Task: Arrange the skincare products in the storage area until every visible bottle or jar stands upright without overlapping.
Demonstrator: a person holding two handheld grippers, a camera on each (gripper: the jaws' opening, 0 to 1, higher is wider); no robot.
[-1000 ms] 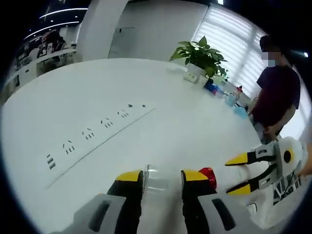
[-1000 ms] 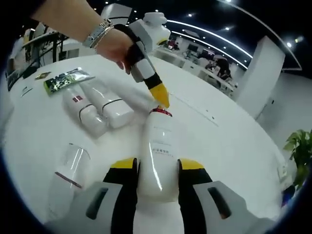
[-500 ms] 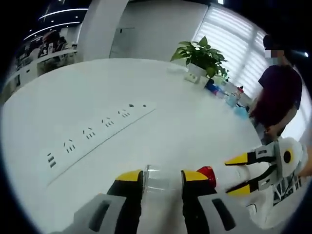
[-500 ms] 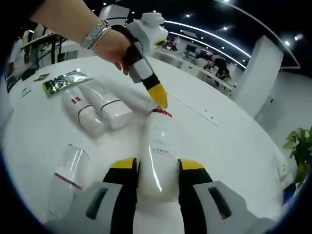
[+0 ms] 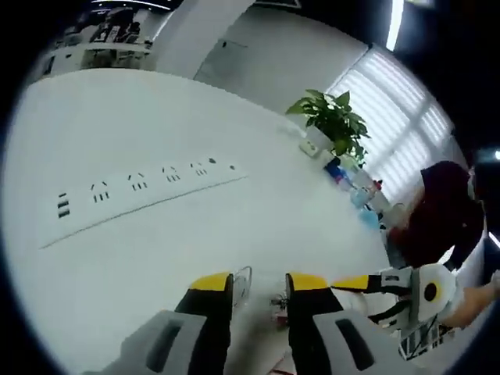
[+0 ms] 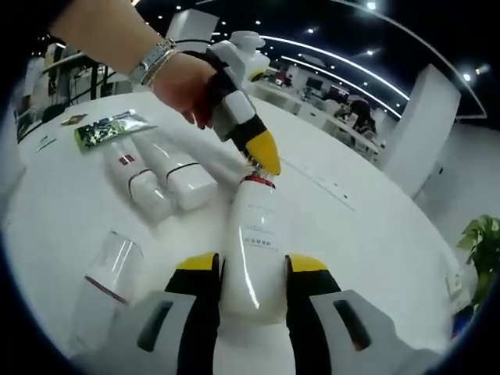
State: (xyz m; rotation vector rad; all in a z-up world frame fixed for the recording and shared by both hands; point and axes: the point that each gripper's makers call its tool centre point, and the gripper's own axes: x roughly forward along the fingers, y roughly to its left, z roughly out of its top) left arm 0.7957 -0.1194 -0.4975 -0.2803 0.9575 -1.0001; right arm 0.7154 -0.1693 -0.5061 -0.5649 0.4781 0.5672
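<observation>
Since half a second ago the left gripper point(image 6: 266, 154) has tilted and lifted a little: in its own view the clear cap that filled the gap between the jaws now shows only as a thin transparent edge point(image 5: 244, 283) at 6 o'clock, and the red collar has slipped from sight there.

The tall white plastic bottle with a red neck ring point(image 6: 254, 250) lies on the white round table point(image 6: 375, 234), its long axis running from 6 o'clock up toward 12 in the right gripper view, neck pointing away. The right gripper point(image 6: 251, 269) has its yellow-tipped jaws closed against the bottle's body, one on each flank. The left gripper meets the bottle's cap end from 12 o'clock; whether it grips the cap I cannot tell.

At 9 to 10 o'clock in the right gripper view two white tubes point(image 6: 160, 180) lie side by side, touching, and a clear-capped bottle point(image 6: 105, 285) lies at 8 o'clock.

The right gripper is the nearer to the bottle's body, so standing it up would likely mean swinging the neck end upward about that grip.
</observation>
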